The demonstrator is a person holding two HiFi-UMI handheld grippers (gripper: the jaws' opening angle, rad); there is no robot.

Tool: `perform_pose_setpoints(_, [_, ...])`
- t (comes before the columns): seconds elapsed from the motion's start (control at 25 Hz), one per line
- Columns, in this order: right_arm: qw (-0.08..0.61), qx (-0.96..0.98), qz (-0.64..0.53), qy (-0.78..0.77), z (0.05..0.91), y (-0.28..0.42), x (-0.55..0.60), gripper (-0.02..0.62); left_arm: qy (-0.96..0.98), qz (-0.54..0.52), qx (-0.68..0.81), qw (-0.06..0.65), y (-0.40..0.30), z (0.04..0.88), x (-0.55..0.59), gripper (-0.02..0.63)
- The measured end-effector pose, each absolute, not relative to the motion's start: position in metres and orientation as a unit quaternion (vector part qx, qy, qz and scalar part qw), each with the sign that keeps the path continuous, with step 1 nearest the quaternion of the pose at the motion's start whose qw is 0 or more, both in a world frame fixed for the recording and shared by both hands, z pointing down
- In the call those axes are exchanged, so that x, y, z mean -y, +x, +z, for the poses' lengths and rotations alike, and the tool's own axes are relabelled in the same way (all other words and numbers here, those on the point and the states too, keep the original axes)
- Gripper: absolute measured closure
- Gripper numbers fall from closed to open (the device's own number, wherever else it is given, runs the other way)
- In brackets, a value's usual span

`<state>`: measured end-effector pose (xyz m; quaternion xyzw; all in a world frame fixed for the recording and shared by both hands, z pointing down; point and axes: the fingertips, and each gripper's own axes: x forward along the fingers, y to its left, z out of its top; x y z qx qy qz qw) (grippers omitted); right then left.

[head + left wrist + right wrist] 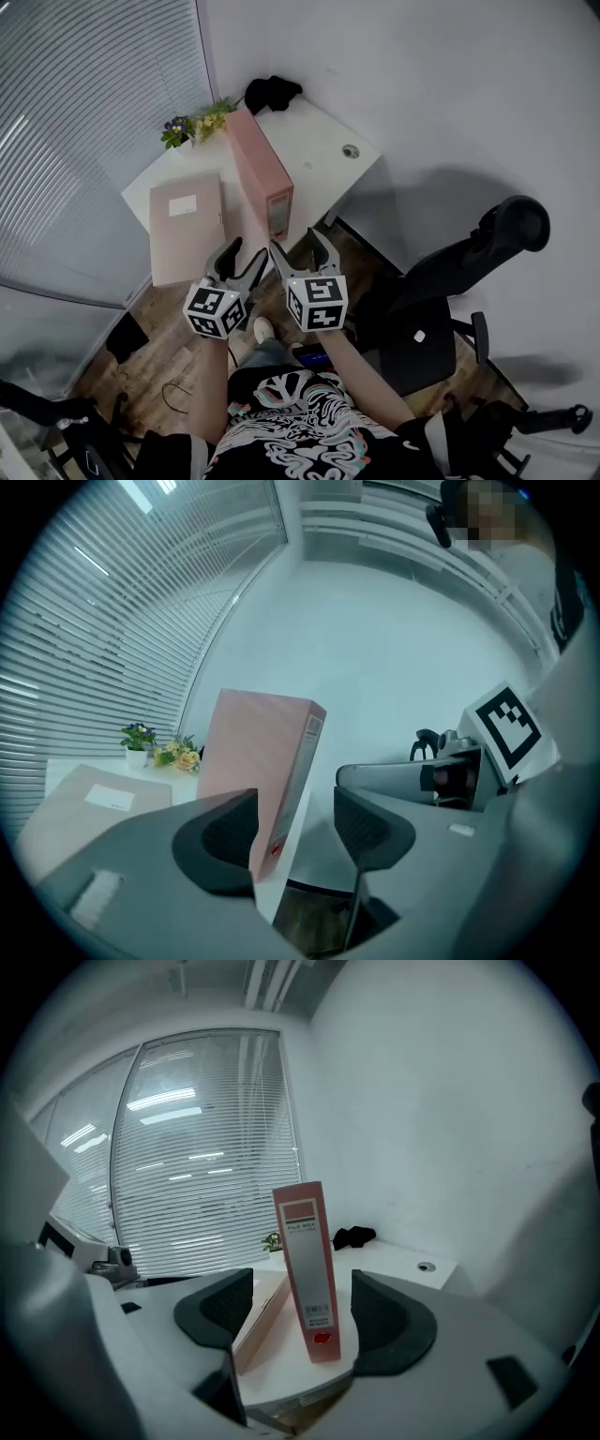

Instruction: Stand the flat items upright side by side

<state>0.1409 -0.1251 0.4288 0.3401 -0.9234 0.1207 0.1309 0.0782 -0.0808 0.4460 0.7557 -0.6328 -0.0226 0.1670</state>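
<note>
- One pink file box (262, 173) stands upright on the white desk (319, 141), spine toward the person; the right gripper view shows it the same way (307, 1269).
- The second file box (186, 225) lies flat just beside it on the left, cover up, and reaches the desk's near edge; whether the two touch is unclear.
- The left gripper (246, 255) hangs off the near edge of the desk with its jaws apart and nothing between the pads; the upright box only shows through the gap, further off.
- The right gripper (298, 246) is close beside the left one, jaws wide apart and empty, facing the standing box's spine.
- Step judged: one box done, and the grippers are lined up to go for the flat one, with no contact yet.
- Next move likely needs one gripper to catch the flat box's near edge or spine, then tip it up on end.
- The other gripper should steady the upright box so it is not knocked over.
- The raised box should end up parallel to and right beside the standing one.
- Flowers (192, 124) and a black item (272, 92) sit at the far end, out of the way.
</note>
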Motion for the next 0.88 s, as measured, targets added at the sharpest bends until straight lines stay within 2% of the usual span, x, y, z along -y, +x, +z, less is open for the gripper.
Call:
perform_pose_setpoints(0.32, [0.142, 0.93, 0.157, 0.301, 0.449, 0.143, 0.076, 0.268, 0.702, -0.015, 0.69, 0.177, 0.055, 0.454, 0.017, 0.365])
perform_pose_setpoints(0.88, [0.179, 0.934, 0.178, 0.253, 0.481, 0.069, 0.021, 0.268, 0.631, -0.008, 0.751, 0.196, -0.044, 0.481, -0.059, 0.365])
